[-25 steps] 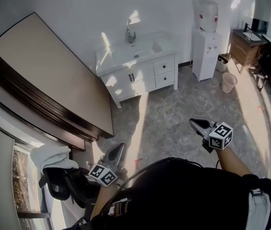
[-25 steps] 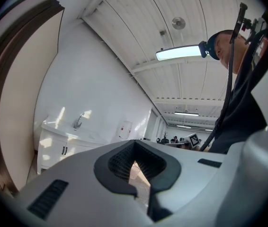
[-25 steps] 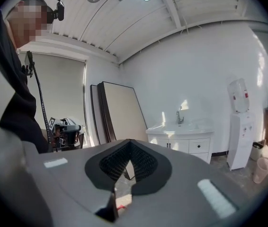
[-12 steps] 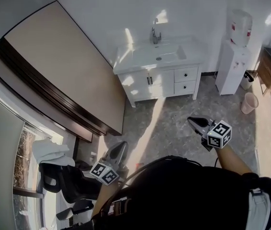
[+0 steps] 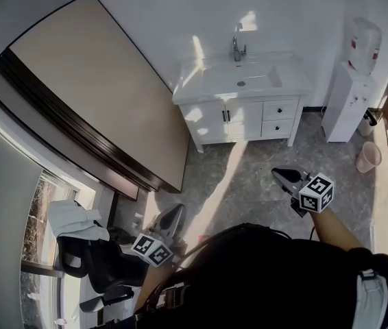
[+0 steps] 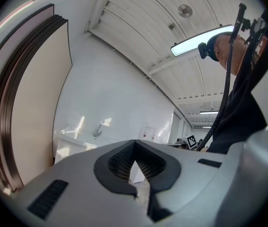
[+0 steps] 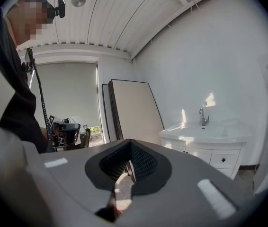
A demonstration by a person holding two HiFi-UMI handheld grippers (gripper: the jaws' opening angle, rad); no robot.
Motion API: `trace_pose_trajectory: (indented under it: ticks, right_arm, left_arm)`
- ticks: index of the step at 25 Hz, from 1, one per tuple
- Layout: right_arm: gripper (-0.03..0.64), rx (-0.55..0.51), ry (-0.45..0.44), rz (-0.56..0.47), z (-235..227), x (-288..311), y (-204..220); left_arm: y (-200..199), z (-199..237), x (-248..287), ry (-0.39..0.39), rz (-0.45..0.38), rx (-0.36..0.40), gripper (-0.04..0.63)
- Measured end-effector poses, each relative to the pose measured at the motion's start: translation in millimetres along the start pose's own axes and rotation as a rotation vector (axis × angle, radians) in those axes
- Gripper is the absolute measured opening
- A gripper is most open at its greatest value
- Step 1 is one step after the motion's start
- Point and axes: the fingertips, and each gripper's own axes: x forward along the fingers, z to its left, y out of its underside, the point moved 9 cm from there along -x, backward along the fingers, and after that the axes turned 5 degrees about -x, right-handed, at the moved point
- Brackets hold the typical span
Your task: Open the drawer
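**Left gripper** (image 5: 177, 210): jaws together, nothing between them. It is held low at the person's left and points roughly level.

**Right gripper** (image 5: 277, 174): jaws together, also empty. It is held out ahead on the person's right and tipped slightly down.

**Floor** (image 5: 249, 177): grey stone pattern with a band of sunlight. A bare stretch separates both grippers from the vanity.

**Vanity** (image 5: 242, 118): white, standing against the far wall with a tap (image 5: 237, 43) on top. It has two doors at the left and centre of its front and a drawer stack at the right end.

**Upper drawer** (image 5: 288, 108) and **lower drawer** (image 5: 286, 126): both shut, each with a small dark knob (image 5: 281, 108) at the centre. The fronts are wider than they are tall and face the person, so they would pull out towards the person. The task does not say which of the two is meant.

**Key relation:** the drawers lie ahead of the grippers and well apart from both, with no contact. The right gripper is the nearer and lines up almost straight with the stack. The left gripper would have to cross over to reach it. In my judgement the approach is not yet done, and the jaws must part before either can take a knob.

**Surroundings:**
- Boards (image 5: 105, 94) lean on the left wall.
- A chair (image 5: 98, 266) stands by the window.
- A dispenser (image 5: 358, 81) and a bin (image 5: 369, 157) stand to the right of the vanity.
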Motion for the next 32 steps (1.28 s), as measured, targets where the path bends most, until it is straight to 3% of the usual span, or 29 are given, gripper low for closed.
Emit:
trace_pose_trajectory:
  ticks: [7, 14, 21, 32]
  right_arm:
    - [0.000, -0.028, 0.063, 0.006, -6, 62, -15]
    - [0.000, -0.032, 0.154, -0.015, -8, 142, -57]
    - [0.000, -0.016, 0.172, -0.037, -12, 226, -75]
    - [0.000, -0.007, 0.177, -0.009, -60, 287, -75]
  left_arm:
    - [-22, 80, 14, 0.068, -0.016, -0.002, 0.000]
    - [-80, 178, 30, 0.146, -0.003, -0.002, 0.000]
    - [-122, 260, 42, 0.173, 0.022, 0.007, 0.000]
    - [-134, 327, 76, 0.163, 0.031, -0.004, 0.000]
